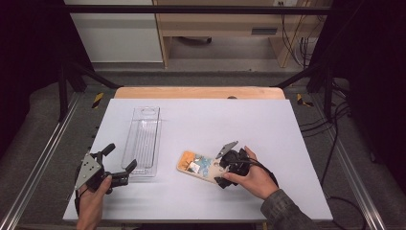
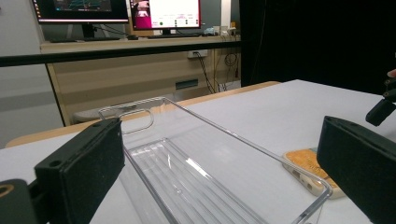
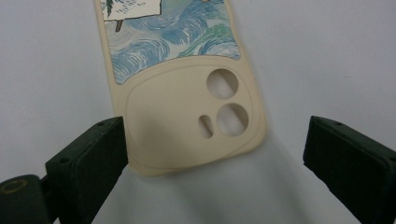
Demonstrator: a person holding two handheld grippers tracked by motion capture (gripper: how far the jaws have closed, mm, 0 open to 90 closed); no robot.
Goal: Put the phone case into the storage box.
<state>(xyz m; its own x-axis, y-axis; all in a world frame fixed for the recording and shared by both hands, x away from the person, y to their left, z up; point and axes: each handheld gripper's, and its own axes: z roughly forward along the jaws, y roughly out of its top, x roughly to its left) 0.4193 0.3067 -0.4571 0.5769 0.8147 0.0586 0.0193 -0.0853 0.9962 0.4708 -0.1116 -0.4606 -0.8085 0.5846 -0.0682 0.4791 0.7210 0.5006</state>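
A cream phone case [image 1: 198,166] with a blue swirl picture lies flat on the white table, its back up. Its camera-cutout end [image 3: 191,121] sits between the jaws of my right gripper [image 1: 221,165], which is open, the left jaw close to the case's edge and the right jaw well apart. A clear plastic tray [image 1: 142,140] lies empty to the left of the case. My left gripper [image 1: 120,161] is open at the tray's near end, with the tray [image 2: 187,177] running away between its jaws and the case [image 2: 310,170] beyond it at right.
The white table top [image 1: 268,124] ends in a wooden strip at the back. Black frame bars and cables stand to both sides. Monitors and a wooden bench [image 2: 140,60] are behind the table.
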